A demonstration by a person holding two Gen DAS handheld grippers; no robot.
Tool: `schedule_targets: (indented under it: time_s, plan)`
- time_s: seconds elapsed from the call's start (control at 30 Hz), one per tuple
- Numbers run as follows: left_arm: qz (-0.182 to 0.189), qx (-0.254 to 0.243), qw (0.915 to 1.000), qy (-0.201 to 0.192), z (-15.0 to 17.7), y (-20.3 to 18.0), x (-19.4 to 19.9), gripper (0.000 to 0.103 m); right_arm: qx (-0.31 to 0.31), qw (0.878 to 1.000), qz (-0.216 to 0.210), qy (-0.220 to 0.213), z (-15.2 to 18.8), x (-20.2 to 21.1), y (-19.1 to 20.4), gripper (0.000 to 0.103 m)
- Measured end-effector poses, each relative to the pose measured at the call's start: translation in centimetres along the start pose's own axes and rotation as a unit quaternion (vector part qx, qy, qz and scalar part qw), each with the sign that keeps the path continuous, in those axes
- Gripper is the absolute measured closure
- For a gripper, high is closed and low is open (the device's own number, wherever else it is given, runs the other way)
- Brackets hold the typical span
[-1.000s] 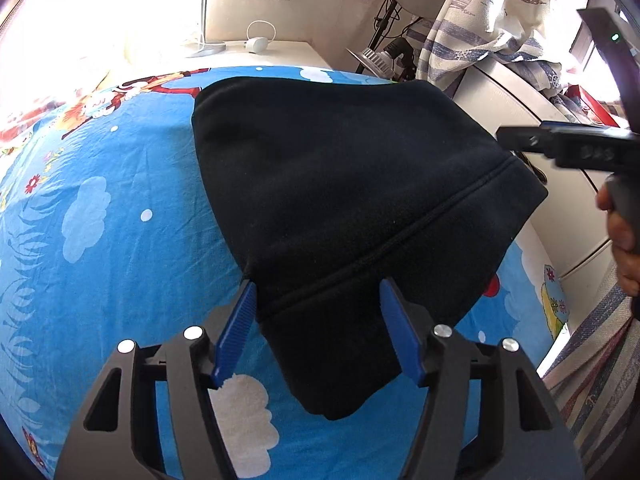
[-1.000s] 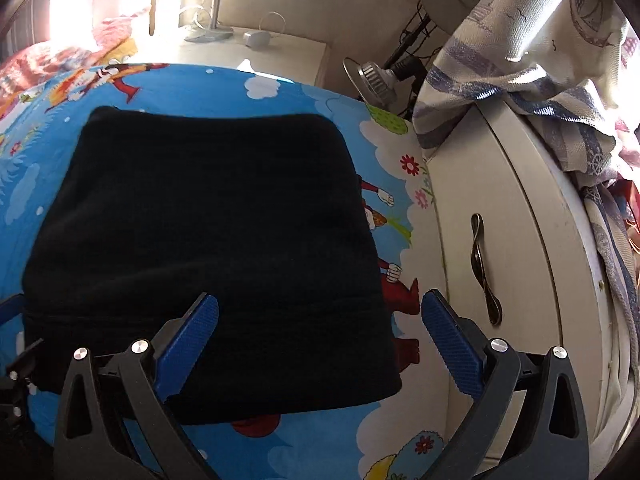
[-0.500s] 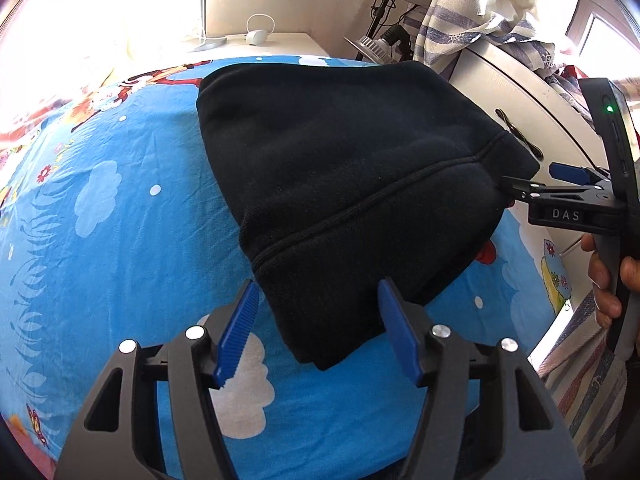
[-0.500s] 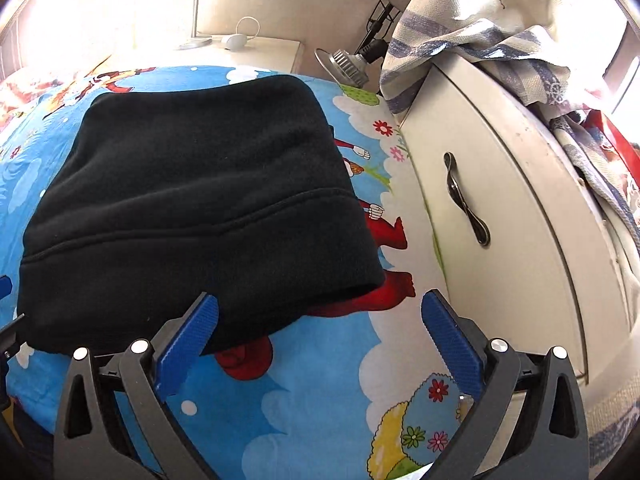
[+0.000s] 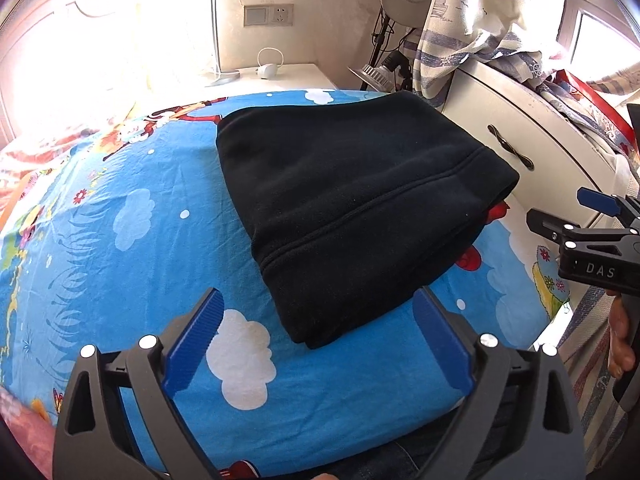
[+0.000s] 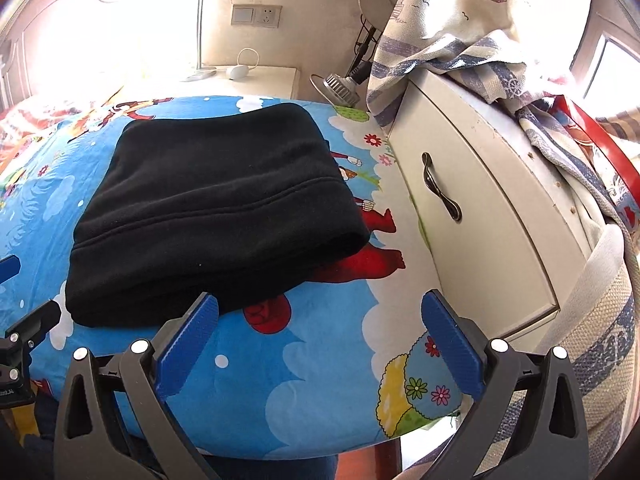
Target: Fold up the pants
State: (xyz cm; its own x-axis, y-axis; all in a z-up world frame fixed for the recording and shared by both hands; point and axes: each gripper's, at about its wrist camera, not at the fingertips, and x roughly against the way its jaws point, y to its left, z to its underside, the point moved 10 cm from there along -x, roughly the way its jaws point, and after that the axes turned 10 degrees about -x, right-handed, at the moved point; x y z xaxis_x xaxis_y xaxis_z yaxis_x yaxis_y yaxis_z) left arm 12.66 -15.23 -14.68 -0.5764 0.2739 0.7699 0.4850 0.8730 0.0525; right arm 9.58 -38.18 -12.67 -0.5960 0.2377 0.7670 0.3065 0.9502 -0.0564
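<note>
Bed sheet: blue cartoon print with white clouds and flowers; covers the bed and carries the garment.
Left hand-held gripper: near edge of its own view, over the sheet; blue-padded jaws opening and already wide, nothing between the pads, clear of the cloth.
Folded pants: black fleece, folded into a thick, compact rectangle; lying flat on the sheet toward the right side of the bed, a seamed band running across the near part, the near corner just beyond the left gripper's fingers.
Right hand-held gripper: jaws spread wide and empty, over the near right corner of the bed; the left finger overlaps the near edge of the pants in its own view, contact cannot be told. In the left view it appears at the right edge, apart from the pants.
Person's hand: at the far right of the left view, gripping the right gripper's handle.
Cabinet: cream-coloured, with a dark metal handle, directly right of the bed; striped cloth piled on top.
Bedside table: far, against the wall, below a wall socket.
</note>
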Motion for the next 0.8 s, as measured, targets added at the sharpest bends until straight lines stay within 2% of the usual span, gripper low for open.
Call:
schedule_targets:
  time_s: [0.13,0.27,0.33,0.4,0.43,0.5,0.57,0.6,0.67,0.8]
  plan:
    - [-0.004,-0.001,1.0,0.005,-0.3,-0.1,0.2,0.002,0.001,1.0,-0.002,-0.012,-0.1,0.5,0.0,0.006]
    - [-0.003,0.016,0.9998,-0.007,-1.1,0.3,0.3,0.002,-0.015,1.0,-0.01,-0.024,-1.3,0.3,-0.2,0.006]
    - [0.009,0.027,0.9994,-0.017,-1.9,0.7,-0.3,0.002,-0.011,0.999,-0.006,-0.045,-3.1,-0.8,-0.2,0.006]
    - [0.024,0.036,0.9989,-0.021,-2.8,1.3,-2.0,0.002,-0.023,0.999,0.022,-0.039,-4.8,-3.1,-1.1,0.006]
    - [0.028,0.037,0.9987,-0.023,-3.5,1.6,-3.0,0.002,-0.033,0.999,0.02,-0.034,-5.6,-4.3,-1.3,0.006]
    - [0.045,0.032,0.9982,-0.024,-5.4,2.0,-5.0,0.002,-0.034,0.999,0.022,-0.025,-6.5,-6.8,-1.6,0.006]
    - [0.074,0.015,0.9969,-0.023,-8.1,1.8,-7.3,0.002,-0.019,0.999,0.041,-0.002,-6.3,-9.6,-1.7,0.006]
    - [0.078,0.003,0.9967,-0.02,-9.6,1.7,-8.7,0.002,-0.019,0.999,0.036,0.007,-6.0,-10.6,-1.7,0.006]
    - [0.086,-0.025,0.9959,-0.012,-12.8,1.1,-11.7,0.002,-0.033,0.999,0.023,0.011,-5.5,-11.4,-1.8,0.006]
    - [0.124,-0.093,0.9878,0.017,-18.5,-2.6,-18.0,0.002,-0.021,0.999,0.036,0.008,-5.1,-11.4,-1.6,0.006]
